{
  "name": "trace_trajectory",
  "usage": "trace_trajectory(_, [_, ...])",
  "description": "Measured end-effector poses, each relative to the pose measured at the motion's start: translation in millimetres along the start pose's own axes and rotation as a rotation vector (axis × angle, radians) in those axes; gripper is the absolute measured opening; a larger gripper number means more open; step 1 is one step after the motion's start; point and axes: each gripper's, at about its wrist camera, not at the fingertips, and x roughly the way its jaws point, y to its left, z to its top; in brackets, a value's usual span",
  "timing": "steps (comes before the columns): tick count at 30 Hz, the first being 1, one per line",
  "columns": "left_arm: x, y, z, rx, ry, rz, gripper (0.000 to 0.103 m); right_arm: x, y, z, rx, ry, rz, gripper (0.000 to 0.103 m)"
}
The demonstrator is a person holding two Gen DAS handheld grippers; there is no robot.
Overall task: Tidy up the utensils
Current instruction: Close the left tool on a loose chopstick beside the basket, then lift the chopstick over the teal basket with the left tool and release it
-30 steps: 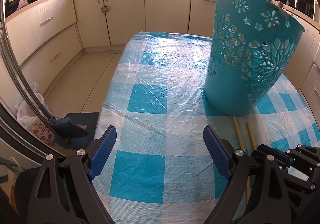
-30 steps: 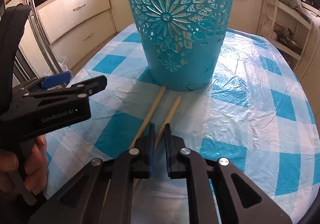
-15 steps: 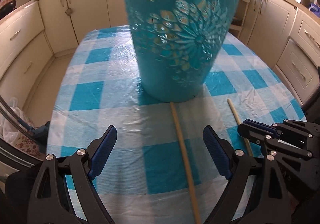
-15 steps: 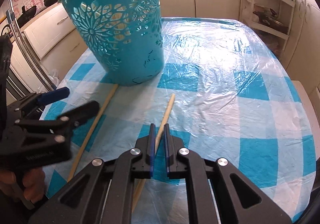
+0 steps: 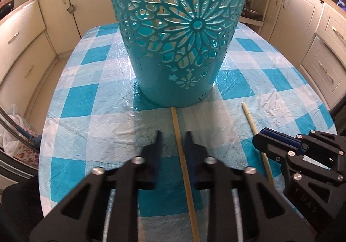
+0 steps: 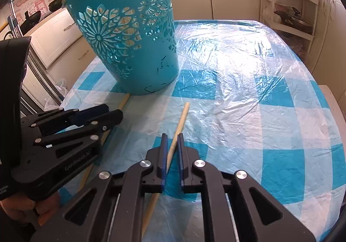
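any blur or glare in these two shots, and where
Left wrist view: the left claw is motion-blurred as it closes around a stick, while the basket stays sharp; fisheye bends the cabinets. Right wrist view: all sharp, with strong white glare on the plastic table cover behind the right claw.

glossy plastic basket (image 5: pixel 177 51), wooden sticks (image 5: pixel 183 166), crinkled plastic tablecloth (image 6: pixel 248 94)
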Motion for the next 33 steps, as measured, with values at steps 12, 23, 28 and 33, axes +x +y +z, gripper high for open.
trace_trajectory(12, [4.9,5.7,9.7,0.011,0.042,0.012,0.009,4.2,5.6,2.5,-0.028,-0.018,-0.006,0.010])
trace_trajectory(23, [-27.4,33.2,2.6,-0.070,0.063,-0.119,0.005,3.4,0.2,1.7,-0.016,-0.030,0.010,0.010])
trace_trajectory(28, [-80.0,57.9,11.9,-0.137,-0.041,-0.168,0.005,3.4,1.7,1.1,-0.025,-0.035,0.005,0.010])
trace_trajectory(33, [-137.8,67.7,34.0,-0.159,-0.198,-0.217,0.005,3.5,4.3,0.8,-0.031,-0.036,0.002,0.012])
